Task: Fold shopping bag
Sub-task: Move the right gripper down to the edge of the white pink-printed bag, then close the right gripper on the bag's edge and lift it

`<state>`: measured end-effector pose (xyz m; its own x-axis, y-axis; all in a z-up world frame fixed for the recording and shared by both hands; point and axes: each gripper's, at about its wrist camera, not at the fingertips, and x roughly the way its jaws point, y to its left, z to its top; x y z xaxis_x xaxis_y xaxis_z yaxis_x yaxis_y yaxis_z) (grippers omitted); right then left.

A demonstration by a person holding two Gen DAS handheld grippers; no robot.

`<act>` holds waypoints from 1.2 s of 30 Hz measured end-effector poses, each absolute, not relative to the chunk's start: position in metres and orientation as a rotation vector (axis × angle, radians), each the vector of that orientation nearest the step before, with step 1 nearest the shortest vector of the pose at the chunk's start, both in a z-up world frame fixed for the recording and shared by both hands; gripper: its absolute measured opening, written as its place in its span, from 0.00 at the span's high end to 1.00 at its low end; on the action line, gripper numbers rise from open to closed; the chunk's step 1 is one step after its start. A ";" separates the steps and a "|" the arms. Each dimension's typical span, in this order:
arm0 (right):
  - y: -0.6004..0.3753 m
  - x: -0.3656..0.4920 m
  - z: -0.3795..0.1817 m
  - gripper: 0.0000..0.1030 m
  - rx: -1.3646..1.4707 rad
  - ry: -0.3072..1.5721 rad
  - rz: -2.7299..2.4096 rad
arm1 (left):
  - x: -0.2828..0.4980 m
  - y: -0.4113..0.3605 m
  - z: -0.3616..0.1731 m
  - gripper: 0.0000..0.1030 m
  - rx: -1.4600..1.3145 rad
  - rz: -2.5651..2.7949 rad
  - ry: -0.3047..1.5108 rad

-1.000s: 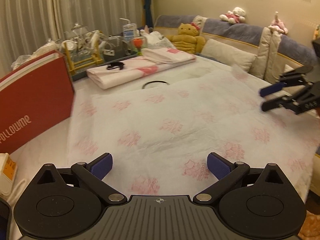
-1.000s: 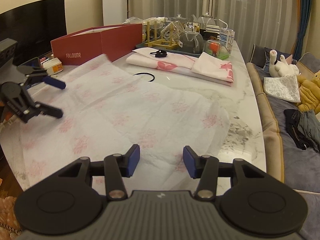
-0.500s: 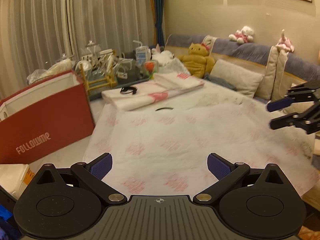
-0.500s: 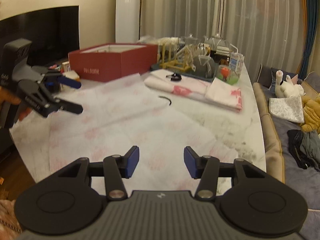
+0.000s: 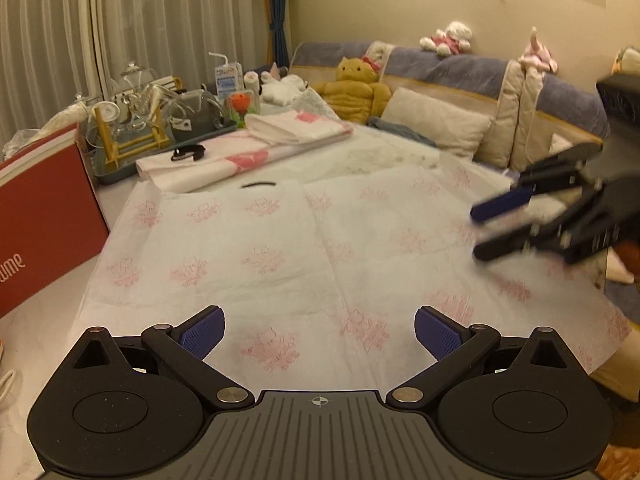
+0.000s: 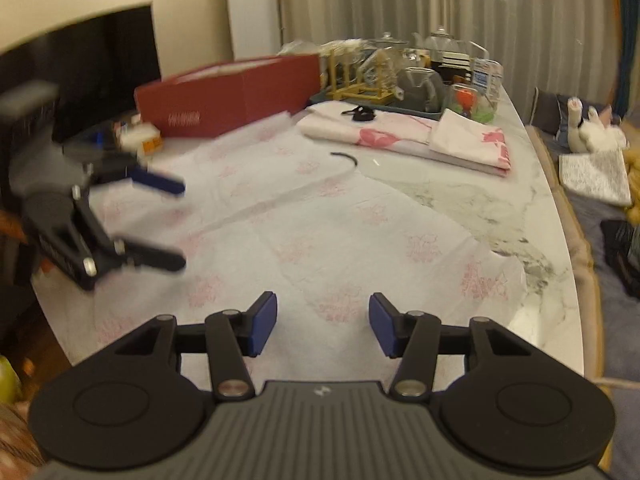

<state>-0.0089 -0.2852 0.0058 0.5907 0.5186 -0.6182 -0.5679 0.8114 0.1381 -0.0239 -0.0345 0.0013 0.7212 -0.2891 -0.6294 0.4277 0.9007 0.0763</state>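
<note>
The red box (image 5: 44, 216) is cut off at the left edge (its lettering partly lost).

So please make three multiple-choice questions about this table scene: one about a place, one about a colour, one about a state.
1. Where does the black hair tie lie?
A. on the folded pink-print cloth
B. inside the red box
C. on the sofa

2. What colour is the box on the table?
A. blue
B. red
C. green

3. How is the shopping bag?
A. rolled up
B. hanging from a gripper
C. spread flat

Answers: 1 A, it sits on top of the cloth; 2 B, its sides are red; 3 C, it lies open on the table.
</note>
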 end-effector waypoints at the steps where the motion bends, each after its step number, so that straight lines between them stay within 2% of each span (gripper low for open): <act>1: -0.296 -0.006 0.009 0.50 -0.013 0.683 0.633 | -0.024 -0.033 0.001 0.01 0.207 -0.412 0.662; 2: -0.308 -0.002 0.011 0.48 0.045 0.675 0.612 | -0.025 -0.032 0.000 0.01 0.196 -0.422 0.667; 3: -0.321 0.003 0.013 0.39 0.102 0.667 0.589 | -0.025 -0.031 0.000 0.01 0.187 -0.431 0.671; 4: -0.334 0.008 0.015 0.25 0.159 0.658 0.566 | -0.026 -0.031 0.000 0.01 0.188 -0.438 0.671; 6: -0.361 0.023 0.011 0.19 0.266 0.667 0.521 | -0.027 -0.030 0.000 0.01 0.189 -0.444 0.672; 10: -0.409 0.054 -0.005 0.18 0.484 0.724 0.410 | -0.027 -0.030 -0.001 0.01 0.189 -0.447 0.673; 15: -0.440 0.068 -0.034 0.18 0.810 0.755 0.570 | -0.027 -0.030 -0.001 0.01 0.189 -0.447 0.673; 16: -0.441 0.066 -0.036 0.15 0.832 0.758 0.596 | -0.026 -0.030 -0.001 0.01 0.189 -0.448 0.673; 19: -0.442 0.059 -0.036 0.14 0.863 0.772 0.625 | -0.026 -0.031 -0.001 0.01 0.189 -0.448 0.674; 23: -0.433 0.046 -0.025 0.12 0.753 0.827 0.675 | -0.026 -0.031 -0.001 0.01 0.190 -0.448 0.674; 26: -0.409 0.034 -0.009 0.12 0.549 0.871 0.689 | -0.026 -0.031 -0.001 0.01 0.189 -0.447 0.674; 28: -0.391 0.026 -0.001 0.09 0.430 0.896 0.702 | -0.027 -0.032 -0.001 0.01 0.188 -0.445 0.673; 30: -0.379 0.020 0.003 0.04 0.384 0.925 0.745 | -0.028 -0.032 -0.001 0.01 0.186 -0.445 0.671; 36: -0.365 0.023 0.002 0.04 0.423 0.969 0.831 | -0.028 -0.030 -0.003 0.01 0.184 -0.450 0.667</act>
